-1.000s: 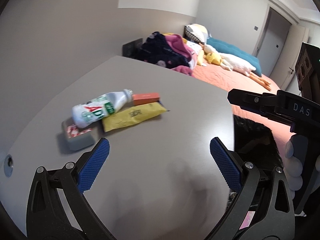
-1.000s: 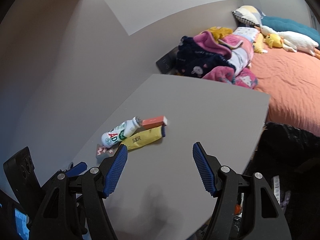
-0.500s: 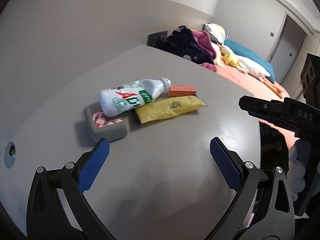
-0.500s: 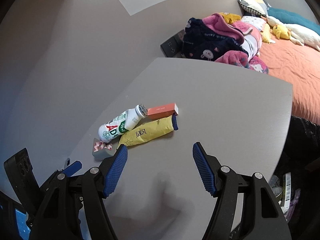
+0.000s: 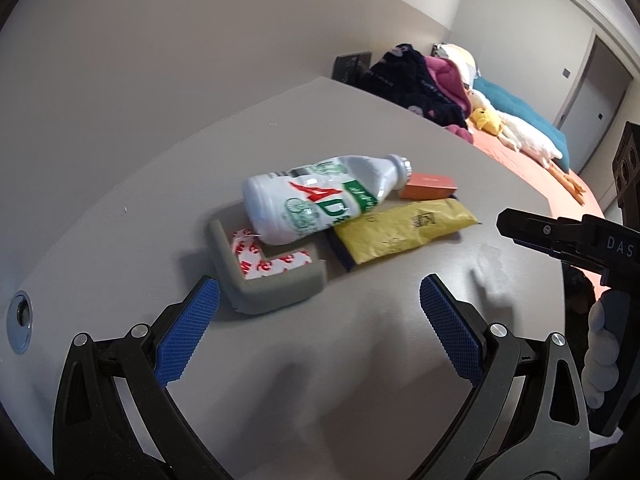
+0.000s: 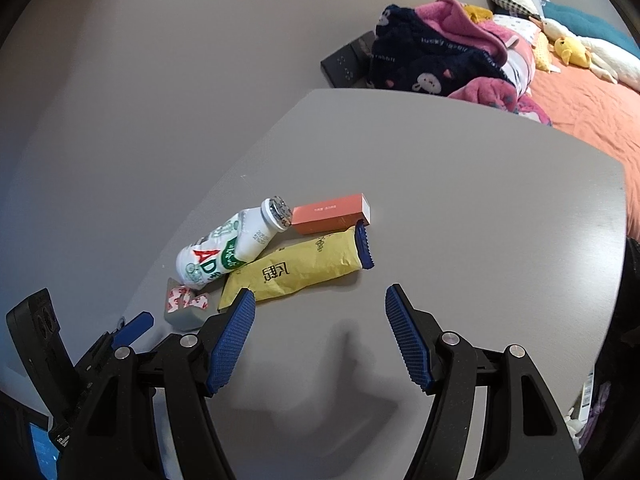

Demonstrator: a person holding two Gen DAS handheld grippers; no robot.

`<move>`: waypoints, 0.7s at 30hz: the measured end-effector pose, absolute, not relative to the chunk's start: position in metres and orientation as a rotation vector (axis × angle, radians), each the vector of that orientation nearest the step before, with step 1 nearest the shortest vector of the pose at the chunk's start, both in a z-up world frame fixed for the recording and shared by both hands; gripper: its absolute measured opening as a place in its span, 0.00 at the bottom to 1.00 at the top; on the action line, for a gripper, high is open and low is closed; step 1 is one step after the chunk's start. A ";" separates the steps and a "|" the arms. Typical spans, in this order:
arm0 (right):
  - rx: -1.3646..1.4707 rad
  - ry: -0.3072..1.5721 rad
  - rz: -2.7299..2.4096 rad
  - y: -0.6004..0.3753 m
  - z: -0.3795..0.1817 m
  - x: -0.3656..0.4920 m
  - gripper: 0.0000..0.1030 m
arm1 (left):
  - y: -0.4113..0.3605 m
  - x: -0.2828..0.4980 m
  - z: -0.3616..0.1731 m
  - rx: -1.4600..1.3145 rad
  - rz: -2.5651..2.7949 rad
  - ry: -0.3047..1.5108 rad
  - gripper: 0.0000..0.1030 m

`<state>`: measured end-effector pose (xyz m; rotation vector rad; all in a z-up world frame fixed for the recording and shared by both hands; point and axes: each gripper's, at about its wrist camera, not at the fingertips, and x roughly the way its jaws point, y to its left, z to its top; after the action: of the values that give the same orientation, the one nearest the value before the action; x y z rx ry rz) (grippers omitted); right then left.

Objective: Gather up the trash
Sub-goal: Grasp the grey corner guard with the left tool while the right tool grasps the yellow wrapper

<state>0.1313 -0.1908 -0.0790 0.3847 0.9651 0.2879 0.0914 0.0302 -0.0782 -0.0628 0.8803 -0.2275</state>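
Blue ribbed pads frame the bottom of both wrist views: the left hand-held gripper (image 5: 320, 320) and the right hand-held gripper (image 6: 320, 336) each stand spread wide with nothing between the fingers, above bare grey counter (image 6: 480, 208). The trash lies in one cluster, centre frame in the left view and left of centre in the right. Nearest is one grey foam corner guard (image 5: 260, 280), L-shaped with red-and-white tape backing; it is probably soft and very light, so a pinch across one leg should do. Resting partly on it is one white plastic bottle (image 5: 320, 200), lying on its side with the neck toward the far right; it looks empty, smooth and liable to roll, so the grip belongs across the body, not the tapered neck. Beside it lies one yellow packet (image 6: 296, 272) with blue ends, thin and crinkly, lying flat, best nipped at a raised edge or end seal. Farthest is one small orange box (image 6: 332, 214), stiff cardboard, easily clamped across its narrow sides. That makes four pieces, one of each. Beyond, upper right, a bed (image 6: 580, 108) holds heaped clothes (image 6: 440, 56).
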 end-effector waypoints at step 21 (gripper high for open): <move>0.436 1.000 0.317 -0.176 -0.114 0.176 0.45 | 0.062 0.124 -0.104 -0.098 -0.159 0.884 0.94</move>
<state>0.1761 -0.1765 -0.1139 0.4361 1.0004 0.3173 0.1237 0.0622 -0.1041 -0.0982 0.8837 -0.1593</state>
